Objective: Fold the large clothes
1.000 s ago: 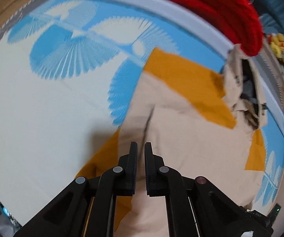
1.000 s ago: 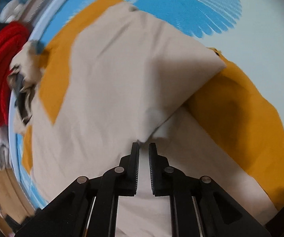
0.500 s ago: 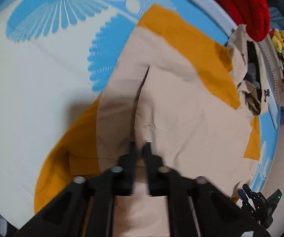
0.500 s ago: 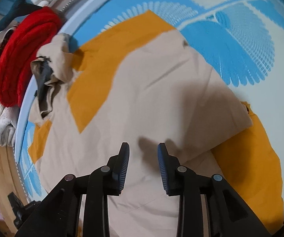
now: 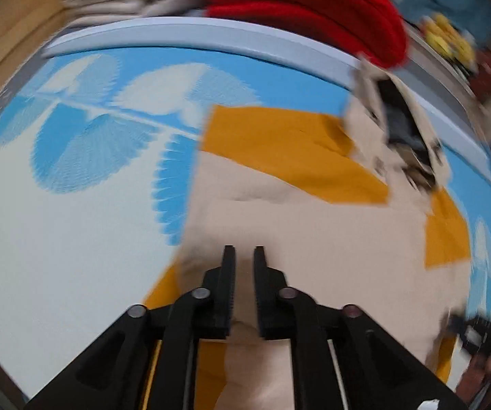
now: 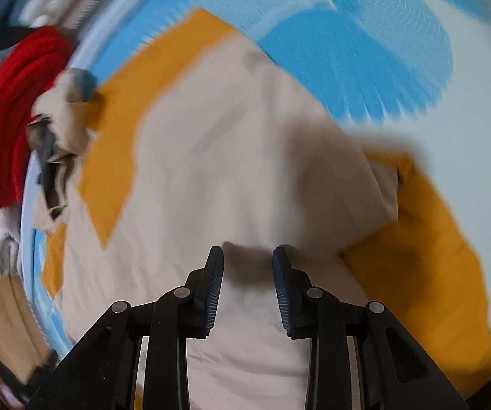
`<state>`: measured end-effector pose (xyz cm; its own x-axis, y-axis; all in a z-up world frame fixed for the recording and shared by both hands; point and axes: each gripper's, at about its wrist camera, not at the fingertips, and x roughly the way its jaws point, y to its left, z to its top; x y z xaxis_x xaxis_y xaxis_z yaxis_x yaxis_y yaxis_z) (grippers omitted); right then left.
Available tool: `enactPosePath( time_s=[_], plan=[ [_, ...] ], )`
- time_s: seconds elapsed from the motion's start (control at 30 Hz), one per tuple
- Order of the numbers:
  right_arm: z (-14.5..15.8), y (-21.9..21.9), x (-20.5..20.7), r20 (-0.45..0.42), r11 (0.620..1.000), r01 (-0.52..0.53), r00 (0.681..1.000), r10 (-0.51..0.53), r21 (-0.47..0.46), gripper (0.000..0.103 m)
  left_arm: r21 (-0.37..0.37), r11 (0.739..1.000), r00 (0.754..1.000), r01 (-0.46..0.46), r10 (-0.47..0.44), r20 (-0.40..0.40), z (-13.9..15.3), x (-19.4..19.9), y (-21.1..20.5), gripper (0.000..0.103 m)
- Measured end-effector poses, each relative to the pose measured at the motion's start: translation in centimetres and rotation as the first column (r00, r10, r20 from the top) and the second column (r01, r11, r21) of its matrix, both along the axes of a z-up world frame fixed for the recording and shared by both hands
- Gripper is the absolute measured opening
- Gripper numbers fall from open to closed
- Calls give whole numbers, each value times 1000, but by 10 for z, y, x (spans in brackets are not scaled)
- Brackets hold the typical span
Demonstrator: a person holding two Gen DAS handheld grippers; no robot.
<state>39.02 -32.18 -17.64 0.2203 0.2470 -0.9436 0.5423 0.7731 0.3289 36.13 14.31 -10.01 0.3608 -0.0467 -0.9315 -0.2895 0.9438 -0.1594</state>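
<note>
Lying under both claws: garment (image 6: 211,171) | left claw (image 5: 244,251) opening, empty | right claw (image 6: 248,253) apart, empty

Both fisheye views are brightly and evenly lit, colours saturated, no glare; black vignette rounds every corner; straight lines bow, as the bed's pale edge (image 5: 211,34) arcs from nine o'clock over to three. Motion blur smears the left wrist view most toward one to four o'clock, where a dark-lined collar (image 5: 402,136) streaks; the black fingers (image 5: 228,273) stay crisp. In the right wrist view the blue leaf print (image 6: 365,68) at one o'clock is smeared; a soft grey shadow (image 6: 327,157) falls on the beige garment (image 6: 211,171) just past centre.
</note>
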Motion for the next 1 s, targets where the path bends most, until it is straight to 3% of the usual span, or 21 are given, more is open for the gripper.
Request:
enactPosePath(
  time_s=[0.07, 0.13, 0.23, 0.33, 0.43, 0.5, 0.63, 0.73, 0.9, 1.0],
  plan=[
    [7, 4, 5, 40, 999, -38, 998, 39, -26, 31, -102, 995, 993, 10, -22, -119, -36, 4, -5, 21],
    [2, 4, 8, 36, 998, -54, 998, 54, -14, 31, -150, 989, 967, -13, -26, -255, -72, 1, -9, 20],
    [-26, -5, 1, -70, 998, -2, 998, 7, 66, 31, -143, 989, 959, -28, -13, -282, -76, -3, -12, 20],
    [-18, -5, -2, -64, 998, -8, 998, 12, 61, 31, -145, 988, 981, 57, -83, -174, -34, -1, -26, 24],
    [23, 6, 7, 71, 993, -109, 991, 111, -35, 31, -39, 982, 979, 187, -189, -69, 1, -3, -48, 35],
    [51, 14, 10, 158, 975, -174, 968, 194, -135, 31, 4, 974, 972, 228, -228, -49, 6, -3, -58, 36],
    [89, 29, 8, 245, 919, -258, 910, 335, -299, 31, -43, 977, 977, 211, -212, -15, 8, -1, -57, 31],
    [103, 39, 4, 253, 870, -300, 874, 416, -392, 31, 20, 977, 974, 214, -215, 75, 25, 0, -65, 28],
    [120, 43, -11, 267, 828, -317, 840, 472, -463, 31, 45, 979, 956, 199, -204, 212, 44, -7, -67, 28],
    [124, 40, -20, 262, 812, -316, 835, 483, -491, 31, 54, 980, 947, 192, -200, 251, 50, -10, -67, 31]
  ],
)
